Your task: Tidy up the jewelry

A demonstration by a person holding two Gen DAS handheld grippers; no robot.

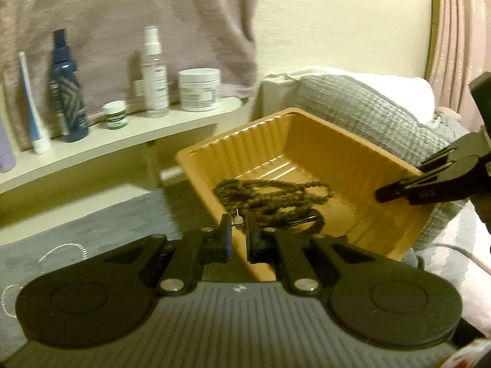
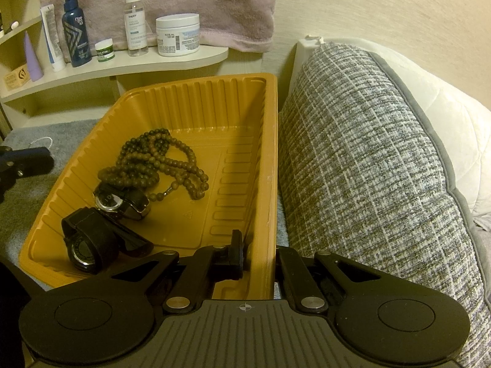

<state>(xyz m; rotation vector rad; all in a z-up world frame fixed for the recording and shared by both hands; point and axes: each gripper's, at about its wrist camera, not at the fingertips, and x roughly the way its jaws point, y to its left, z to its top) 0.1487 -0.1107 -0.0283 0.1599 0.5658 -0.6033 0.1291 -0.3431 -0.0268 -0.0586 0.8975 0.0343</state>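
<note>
A yellow ribbed plastic tray (image 1: pixel 307 128) (image 2: pixel 196 92) holds a string of brown beads (image 2: pixel 159 165) (image 1: pixel 270 193) and two dark watches (image 2: pixel 122 202) (image 2: pixel 89 245). My left gripper (image 1: pixel 238 224) hovers over the tray's near-left rim, shut on a tiny silver piece (image 1: pixel 237 219) that looks like an earring. From the right wrist view its dark fingers (image 2: pixel 30 159) show at the tray's left side. My right gripper (image 2: pixel 257 245) (image 1: pixel 396 191) is shut on the tray's right wall, one finger (image 2: pixel 236 251) inside and the other hidden outside it.
A cream shelf (image 2: pixel 122 64) behind the tray carries bottles, a tube and a white jar (image 2: pixel 177 33), under a hanging mauve towel (image 2: pixel 199 0). A grey woven cushion (image 2: pixel 368 168) presses against the tray's right side. A thin silver chain (image 1: pixel 61 251) lies on the grey cloth at left.
</note>
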